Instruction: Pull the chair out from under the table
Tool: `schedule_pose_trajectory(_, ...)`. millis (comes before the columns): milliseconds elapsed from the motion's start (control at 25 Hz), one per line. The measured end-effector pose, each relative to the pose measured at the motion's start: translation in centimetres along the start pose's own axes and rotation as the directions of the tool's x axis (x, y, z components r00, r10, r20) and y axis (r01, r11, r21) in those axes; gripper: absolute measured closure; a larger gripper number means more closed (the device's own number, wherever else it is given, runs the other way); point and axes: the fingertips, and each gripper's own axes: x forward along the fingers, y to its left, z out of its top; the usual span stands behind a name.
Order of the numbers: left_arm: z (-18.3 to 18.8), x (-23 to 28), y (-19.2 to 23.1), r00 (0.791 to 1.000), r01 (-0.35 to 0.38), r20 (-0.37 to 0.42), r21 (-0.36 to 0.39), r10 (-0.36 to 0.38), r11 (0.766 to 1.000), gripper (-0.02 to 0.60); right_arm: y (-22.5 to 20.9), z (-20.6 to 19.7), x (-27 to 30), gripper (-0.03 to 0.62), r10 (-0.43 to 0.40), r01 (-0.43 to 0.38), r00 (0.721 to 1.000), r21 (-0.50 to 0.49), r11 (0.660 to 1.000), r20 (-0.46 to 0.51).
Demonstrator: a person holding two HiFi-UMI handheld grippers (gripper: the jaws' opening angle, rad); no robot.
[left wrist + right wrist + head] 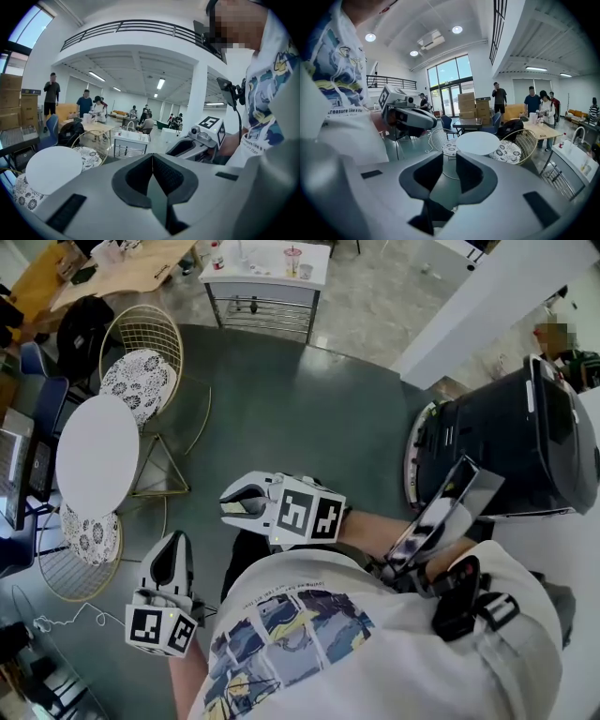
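A round white table [97,456] stands at the left on the dark floor. One gold wire chair with a patterned cushion [139,371] sits beyond it. A second, similar chair [89,538] is partly tucked under the table's near edge. My left gripper [172,551] hovers just right of that nearer chair, apart from it, jaws shut and holding nothing [153,161]. My right gripper [239,503] is held in mid-air further right. A narrow gap shows between its pads [449,164], with nothing in it. Both chairs [508,151] and the table [478,143] lie ahead of it.
A large black bin [511,446] stands close on the right, beside a white wall [487,296]. A white counter on a metal frame [267,282] and a wooden table [112,268] are further off. Blue chairs and a dark desk [37,399] crowd the left edge. People stand in the background.
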Motion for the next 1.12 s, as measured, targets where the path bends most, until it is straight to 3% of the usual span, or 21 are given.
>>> schedule_pose_trajectory(160, 1.2, 2.9, 3.3, 0.998, 0.056, 0.011, -0.018, -0.056, 0.998, 0.571, -4.4, 0.6, 1.2, 0.493, -0.064, 0.065, 0.998, 0.038, 0.997, -0.016)
schedule_pose_trajectory(480, 5.1, 8.0, 17.1, 0.992, 0.096, 0.087, -0.084, -0.089, 0.992, 0.571, -16.8, 4.0, 9.2, 0.488, -0.12, 0.126, 0.981, 0.035, 0.991, -0.151)
schedule_pose_trajectory(640, 6.8, 9.8, 23.4, 0.992, 0.097, 0.092, -0.099, -0.088, 0.99, 0.569, -24.0, 6.1, 13.7, 0.488, -0.148, 0.161, 0.974, 0.067, 0.985, -0.172)
schedule_pose_trajectory(800, 8.1, 10.3, 28.8, 0.994, 0.06, 0.101, -0.112, -0.049, 0.992, 0.569, -29.8, 6.2, 17.4, 0.488, -0.151, 0.183, 0.967, 0.148, 0.972, -0.205)
schedule_pose_trajectory(1000, 9.2, 11.2, 33.9, 0.994, -0.023, 0.1, -0.148, 0.038, 0.989, 0.565, -37.3, 7.0, 20.3, 0.488, -0.159, 0.188, 0.955, 0.098, 0.977, -0.249)
schedule_pose_trajectory(1120, 9.8, 12.3, 35.7, 0.988, -0.09, 0.106, -0.167, 0.108, 0.982, 0.555, -43.1, 5.2, 21.5, 0.488, -0.144, 0.171, 0.944, 0.068, 0.983, -0.297)
